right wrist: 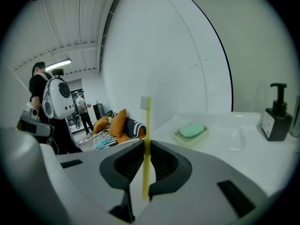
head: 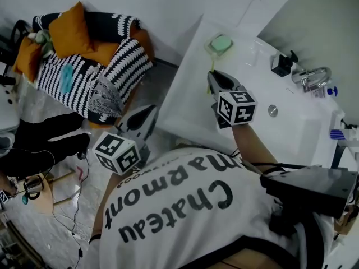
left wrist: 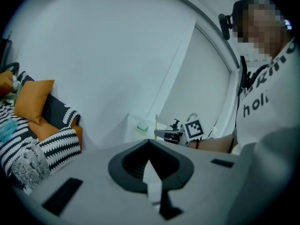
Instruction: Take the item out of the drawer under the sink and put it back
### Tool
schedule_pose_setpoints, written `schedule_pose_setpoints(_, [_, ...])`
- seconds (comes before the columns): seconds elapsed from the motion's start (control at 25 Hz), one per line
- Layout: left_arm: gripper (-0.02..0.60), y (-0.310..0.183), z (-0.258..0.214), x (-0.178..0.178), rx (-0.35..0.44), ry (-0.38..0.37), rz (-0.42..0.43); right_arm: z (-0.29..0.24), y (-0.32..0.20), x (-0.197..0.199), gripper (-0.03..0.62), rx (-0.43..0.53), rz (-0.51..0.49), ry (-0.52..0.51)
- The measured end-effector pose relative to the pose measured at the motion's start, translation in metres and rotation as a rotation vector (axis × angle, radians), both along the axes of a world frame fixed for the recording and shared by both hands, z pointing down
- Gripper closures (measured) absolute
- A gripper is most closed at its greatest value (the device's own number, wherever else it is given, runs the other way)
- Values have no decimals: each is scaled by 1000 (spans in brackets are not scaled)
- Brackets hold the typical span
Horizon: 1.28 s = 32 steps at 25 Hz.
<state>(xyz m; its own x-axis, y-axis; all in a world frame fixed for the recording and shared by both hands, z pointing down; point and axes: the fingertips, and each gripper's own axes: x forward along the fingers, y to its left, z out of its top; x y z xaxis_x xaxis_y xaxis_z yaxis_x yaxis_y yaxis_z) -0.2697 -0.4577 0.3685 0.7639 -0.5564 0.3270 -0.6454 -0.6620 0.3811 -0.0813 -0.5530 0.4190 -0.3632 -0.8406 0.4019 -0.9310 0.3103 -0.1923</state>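
While upright, toothbrush [right wrist: 147, 125] between right fingers [right wrist: 164, 165]

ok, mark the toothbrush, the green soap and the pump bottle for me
toothbrush [right wrist: 146, 125]: right gripper view, middle of the yellow handle.
green soap [right wrist: 191, 130]: right gripper view, top of the bar.
pump bottle [right wrist: 275, 122]: right gripper view, dark body below the pump.

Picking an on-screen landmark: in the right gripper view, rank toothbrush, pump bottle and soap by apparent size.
1. toothbrush: longest, but thin and nearest the camera, so its lead over the pump bottle is unsure.
2. pump bottle: shorter, bulkier.
3. soap: clearly smallest.
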Motion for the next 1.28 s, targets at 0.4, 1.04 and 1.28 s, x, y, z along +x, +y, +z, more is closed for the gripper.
schedule_pose_setpoints(0.4, [574,1,5,-9,-17,-33,-25,11,-8,-7,542,-10,-22,12])
schedule_pose_setpoints(1.04, [574,6,11,-27,-30,-64,-66,31,-20,-10,543,-66,-14,31])
schedule_pose_setpoints(1.28, [574,9,10,-41,-25,-62,-82,36,-19,-15,543,-92,-8,53])
